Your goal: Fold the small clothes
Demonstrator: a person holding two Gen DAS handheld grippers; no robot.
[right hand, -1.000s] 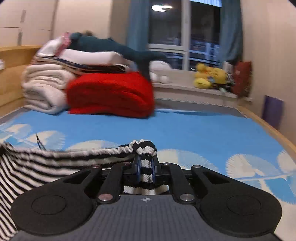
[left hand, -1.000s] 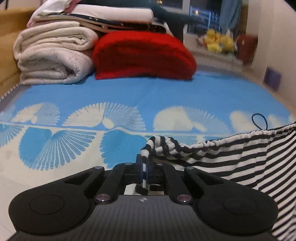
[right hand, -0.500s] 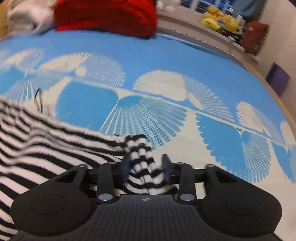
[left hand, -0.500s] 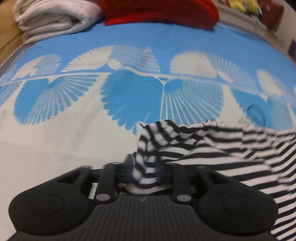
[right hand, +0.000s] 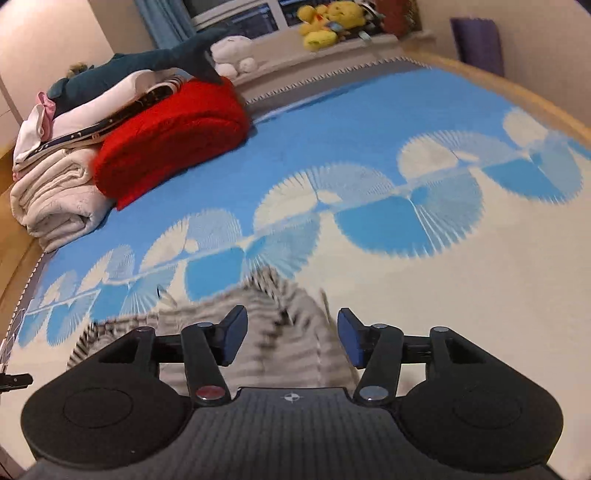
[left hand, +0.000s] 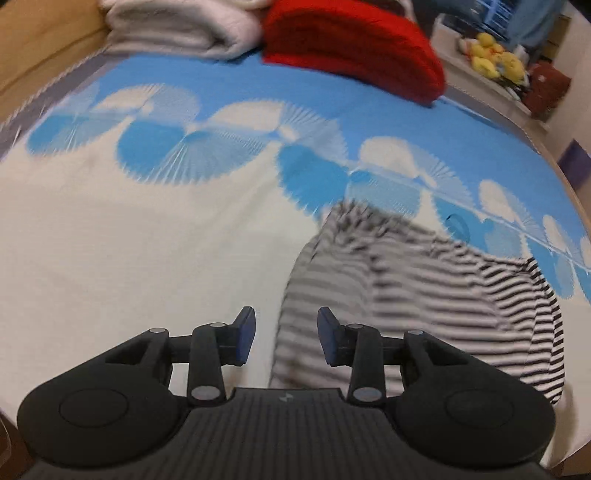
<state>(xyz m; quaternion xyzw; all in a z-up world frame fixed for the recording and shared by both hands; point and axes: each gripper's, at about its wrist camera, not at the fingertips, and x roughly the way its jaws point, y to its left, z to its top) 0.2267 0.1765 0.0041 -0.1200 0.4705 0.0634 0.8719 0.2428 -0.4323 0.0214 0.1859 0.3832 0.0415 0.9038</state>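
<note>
Through my left camera, my left tongs (left hand: pixel 286 334) stand spread with nothing pinched, and the striped garment (left hand: pixel 424 295) lies loose on the blue-and-white bedspread (left hand: pixel 147 229), its left edge under the gap between the pads and the rest reaching off to the right, with a red blanket (left hand: pixel 351 48) and white blankets (left hand: pixel 177 26) at the far end. Through my right camera, my right tongs (right hand: pixel 291 338) are opening, the pads clear of the garment (right hand: pixel 266 314) lying blurred on the bedspread (right hand: pixel 461 295) below the gap and off to the left.
</note>
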